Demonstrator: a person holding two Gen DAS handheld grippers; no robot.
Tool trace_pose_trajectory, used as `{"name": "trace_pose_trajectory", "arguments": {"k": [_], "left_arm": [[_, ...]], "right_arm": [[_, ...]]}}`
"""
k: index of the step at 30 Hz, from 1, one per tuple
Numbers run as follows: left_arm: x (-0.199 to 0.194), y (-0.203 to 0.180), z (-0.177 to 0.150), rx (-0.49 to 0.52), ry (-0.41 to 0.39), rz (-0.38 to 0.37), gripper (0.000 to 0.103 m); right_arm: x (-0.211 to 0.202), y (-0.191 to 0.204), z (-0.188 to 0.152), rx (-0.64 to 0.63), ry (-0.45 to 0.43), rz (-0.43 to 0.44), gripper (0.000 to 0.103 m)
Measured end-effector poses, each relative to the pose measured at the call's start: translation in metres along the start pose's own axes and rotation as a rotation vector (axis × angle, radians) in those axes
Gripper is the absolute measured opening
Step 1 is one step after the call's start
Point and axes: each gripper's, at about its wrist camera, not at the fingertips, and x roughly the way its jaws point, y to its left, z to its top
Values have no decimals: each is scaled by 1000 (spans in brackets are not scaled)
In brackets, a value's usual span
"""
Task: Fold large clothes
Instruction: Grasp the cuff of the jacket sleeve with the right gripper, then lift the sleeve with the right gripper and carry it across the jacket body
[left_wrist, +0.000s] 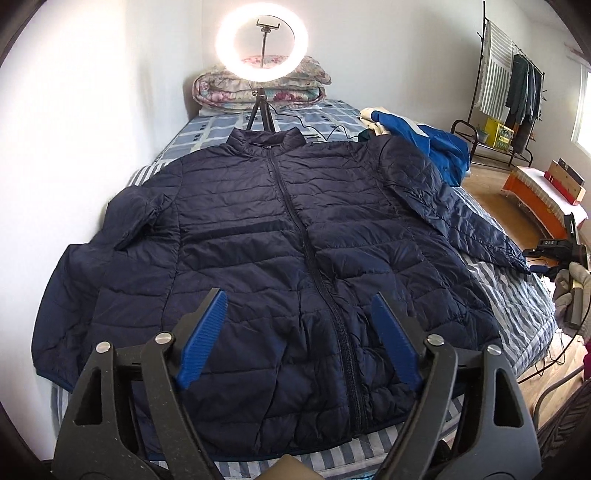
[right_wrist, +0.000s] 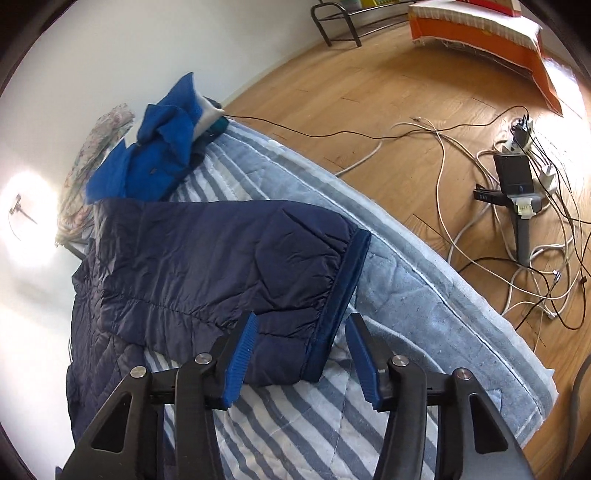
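Lying flat and zipped on the striped bed (left_wrist: 517, 295), the navy jacket (left_wrist: 258, 236) fills the middle of the left wrist view, collar at twelve o'clock, hem at six. Its sleeve (right_wrist: 221, 258) stretches toward three o'clock, ending in a cuff (right_wrist: 343, 291) near the mattress edge. The right tongs (right_wrist: 301, 352) straddle the cuff's lower corner, jaws parted, pads not pressing the fabric. The left tongs (left_wrist: 297, 338) hover spread wide above the hem beside the zipper, gripping nothing. A blue garment (right_wrist: 155, 158) sits at eleven o'clock beyond the sleeve; a ring light (left_wrist: 261, 40) glows past the collar.
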Motion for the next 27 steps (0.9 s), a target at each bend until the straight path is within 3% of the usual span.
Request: {"name": "trace_pose_trajectory", "arguments": {"k": [9,12,14,17,27], "left_arm": [[0,2,-1,3,2,-4,64],[1,2,-1,6,2,-10,59],[1,4,0,7,4,-10,55],[1,3,0,2,0,-11,53],[-7,1,5,8,-17,-31,46]], "right_arm": [[23,-6,8,31,38,-27,48],[26,-4,10,24,43,-22,34],[24,-2,11,14,36,-19,17],[8,6,13,-18,-11,-12,7],[-44,72,9,-148,-143,92,3]]}}
